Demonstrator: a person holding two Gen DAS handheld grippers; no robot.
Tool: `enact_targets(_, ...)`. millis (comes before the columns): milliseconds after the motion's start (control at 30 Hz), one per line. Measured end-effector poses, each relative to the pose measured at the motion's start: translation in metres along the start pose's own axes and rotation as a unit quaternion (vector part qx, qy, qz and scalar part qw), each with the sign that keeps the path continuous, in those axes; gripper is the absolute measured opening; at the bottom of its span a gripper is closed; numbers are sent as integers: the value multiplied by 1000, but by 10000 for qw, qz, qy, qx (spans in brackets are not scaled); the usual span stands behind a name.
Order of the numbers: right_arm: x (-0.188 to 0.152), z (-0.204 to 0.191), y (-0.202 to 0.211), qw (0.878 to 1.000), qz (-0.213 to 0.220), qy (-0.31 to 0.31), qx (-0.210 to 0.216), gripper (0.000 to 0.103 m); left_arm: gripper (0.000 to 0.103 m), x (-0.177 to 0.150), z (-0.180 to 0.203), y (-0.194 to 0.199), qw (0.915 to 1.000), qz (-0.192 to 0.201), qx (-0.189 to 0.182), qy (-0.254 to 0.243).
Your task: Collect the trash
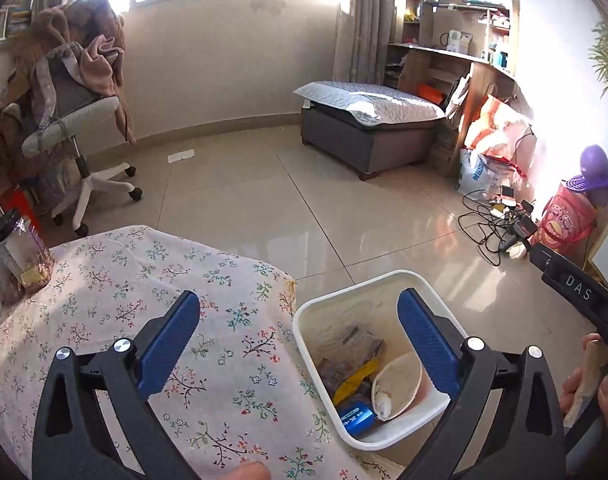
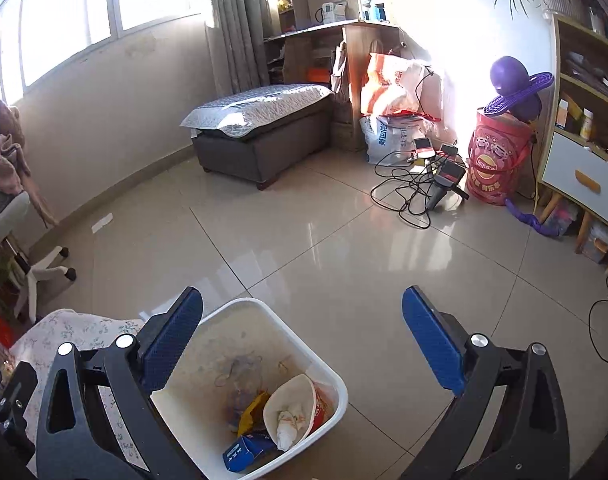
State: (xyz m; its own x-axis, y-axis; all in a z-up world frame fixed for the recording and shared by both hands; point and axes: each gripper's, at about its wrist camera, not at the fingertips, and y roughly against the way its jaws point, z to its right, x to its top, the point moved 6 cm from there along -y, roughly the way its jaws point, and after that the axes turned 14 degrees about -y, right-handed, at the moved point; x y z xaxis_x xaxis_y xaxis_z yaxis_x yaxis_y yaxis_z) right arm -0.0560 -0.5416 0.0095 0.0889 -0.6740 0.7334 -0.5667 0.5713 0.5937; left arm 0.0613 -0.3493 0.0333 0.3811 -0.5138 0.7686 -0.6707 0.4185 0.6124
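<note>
A white bin [image 1: 304, 320] stands on the floor beside the table with the floral cloth [image 1: 116, 280]. It holds a paper cup with a tissue [image 1: 395, 384], a blue carton [image 1: 355, 418], a yellow wrapper [image 1: 353, 380] and clear wrappers. My left gripper [image 1: 300, 308] is open and empty above the table edge and the bin. My right gripper [image 2: 302, 306] is open and empty above the bin [image 2: 335, 384] and floor; the cup [image 2: 292, 408] and blue carton [image 2: 244, 450] show inside.
A clear jar [image 1: 18, 256] stands at the table's far left. An office chair [image 1: 72, 120] with clothes is at the left, an ottoman [image 1: 367, 120] at the back, cables and chargers [image 1: 499, 216] at the right. A paper scrap [image 1: 180, 156] lies on the floor.
</note>
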Motion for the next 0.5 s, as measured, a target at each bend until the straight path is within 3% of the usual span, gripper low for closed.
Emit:
enact_targets(133, -15, -25, 35, 9983, 201, -51, 546, 96, 96, -2, -36, 33, 9981, 483, 336, 201)
enact_targets(300, -43, -52, 53, 9969, -49, 84, 779, 96, 96, -24, -67, 34, 9986, 6, 328, 415)
enact_targets(500, -81, -86, 60, 9935, -248, 737, 826, 96, 96, -66, -97, 37, 9960, -376, 443, 686)
